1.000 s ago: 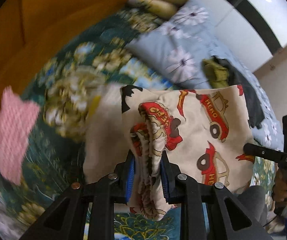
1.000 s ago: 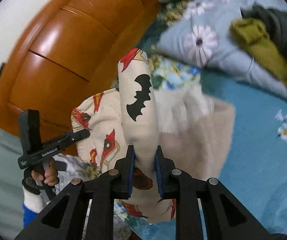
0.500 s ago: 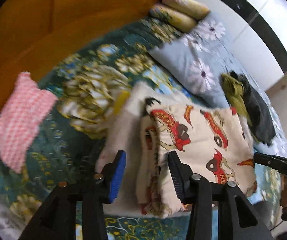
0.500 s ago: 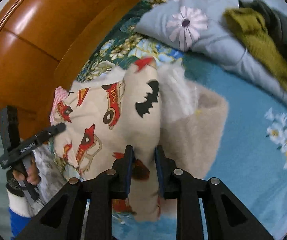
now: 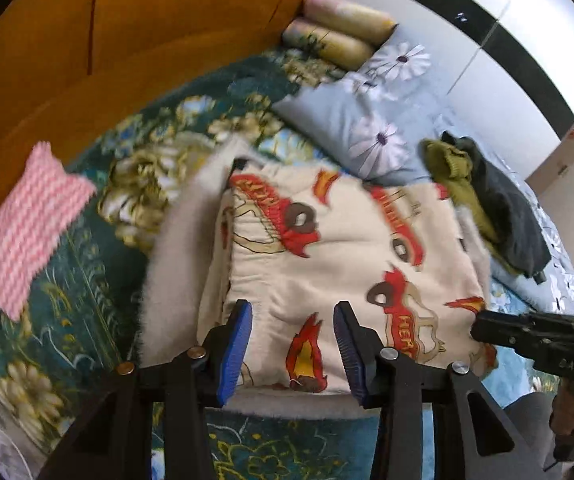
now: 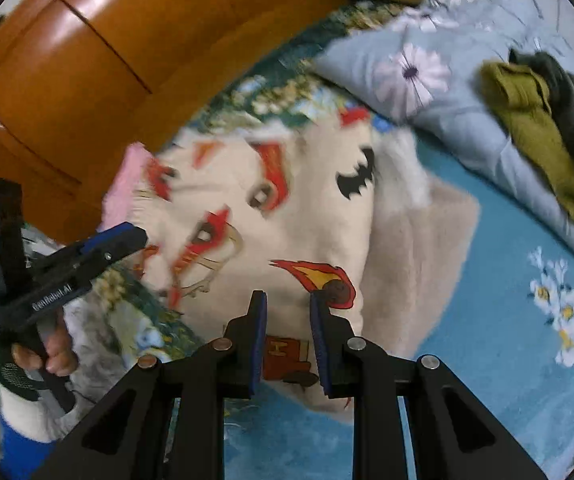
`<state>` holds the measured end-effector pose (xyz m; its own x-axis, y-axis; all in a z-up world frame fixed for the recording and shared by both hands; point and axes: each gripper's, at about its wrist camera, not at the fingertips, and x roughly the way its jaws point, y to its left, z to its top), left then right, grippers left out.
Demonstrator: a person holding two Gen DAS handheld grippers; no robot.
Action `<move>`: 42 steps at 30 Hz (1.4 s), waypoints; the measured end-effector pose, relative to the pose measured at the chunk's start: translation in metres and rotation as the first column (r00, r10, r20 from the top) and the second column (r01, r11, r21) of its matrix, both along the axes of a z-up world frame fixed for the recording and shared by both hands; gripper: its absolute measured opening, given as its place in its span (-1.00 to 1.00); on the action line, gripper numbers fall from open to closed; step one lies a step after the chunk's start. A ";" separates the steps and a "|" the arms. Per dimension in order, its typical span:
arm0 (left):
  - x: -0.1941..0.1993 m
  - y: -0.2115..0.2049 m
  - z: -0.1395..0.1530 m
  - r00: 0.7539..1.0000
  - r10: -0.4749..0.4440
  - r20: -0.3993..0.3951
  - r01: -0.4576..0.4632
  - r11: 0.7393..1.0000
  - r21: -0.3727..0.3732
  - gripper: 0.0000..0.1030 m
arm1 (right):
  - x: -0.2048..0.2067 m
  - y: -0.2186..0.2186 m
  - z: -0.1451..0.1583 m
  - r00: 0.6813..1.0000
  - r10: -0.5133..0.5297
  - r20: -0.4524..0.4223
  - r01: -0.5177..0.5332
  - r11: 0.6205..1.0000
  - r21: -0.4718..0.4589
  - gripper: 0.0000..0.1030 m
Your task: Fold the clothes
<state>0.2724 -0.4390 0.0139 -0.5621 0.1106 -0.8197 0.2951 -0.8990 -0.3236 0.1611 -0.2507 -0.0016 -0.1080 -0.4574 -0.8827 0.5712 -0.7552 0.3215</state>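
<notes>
A cream garment printed with red cars and flames [image 5: 343, 248] lies folded flat on a fluffy beige garment [image 5: 179, 248] on the bed. My left gripper [image 5: 293, 344] hovers over its near edge. Its jaws are apart and closing, with the cloth lying under them and neither pad pressing on it. In the right wrist view the cream garment [image 6: 279, 232] fills the narrow gap of my right gripper [image 6: 287, 332], which pinches its near edge. The left gripper [image 6: 139, 236] shows at the garment's left side, and the right gripper [image 5: 483, 328] at its right edge.
A wooden headboard [image 5: 127, 40] curves behind the bed. A pink striped cloth [image 5: 31, 224] lies left. A grey flowered pillow [image 5: 367, 120] and rolled bolsters [image 5: 339, 28] sit at the back. Olive and dark clothes [image 5: 455, 168] are heaped at the right. A hand [image 6: 51, 352] holds the left gripper.
The left gripper let go of the bunched fold and its jaws spread. Both grippers came down, and the cream garment now lies flat on the beige one.
</notes>
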 end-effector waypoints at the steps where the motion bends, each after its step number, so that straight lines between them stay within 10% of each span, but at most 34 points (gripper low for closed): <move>1: 0.001 -0.001 0.003 1.000 0.013 -0.004 -0.013 1.000 0.001 -0.12 | -0.001 0.002 -0.003 1.000 -0.006 0.014 0.006 1.000 -0.005 -0.59; 15: 0.047 0.083 0.035 0.966 0.242 -0.095 -0.253 0.958 -0.135 0.63 | 0.029 0.076 0.002 0.994 -0.107 -0.020 0.104 0.989 -0.107 -0.37; 24: 0.058 0.131 0.045 0.957 0.268 -0.111 -0.289 0.917 -0.275 0.91 | 0.054 0.101 0.013 0.969 -0.197 -0.152 0.176 0.974 -0.142 0.67; 30: 0.067 0.133 0.056 0.946 0.294 -0.136 -0.320 0.911 -0.260 1.00 | 0.074 0.106 0.032 0.937 -0.219 -0.272 0.180 0.971 -0.160 1.00; 42: 0.095 0.143 0.060 0.912 0.366 -0.183 -0.409 0.809 -0.422 1.00 | 0.115 0.089 0.046 0.912 -0.202 -0.356 0.153 0.975 -0.160 1.00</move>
<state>0.3678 -0.2960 0.0743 -0.5530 -0.4938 -0.6711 0.6393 -0.7680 0.0383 0.2763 -0.1614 0.0447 -0.5035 -0.5050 -0.7011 0.5276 -0.8223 0.2134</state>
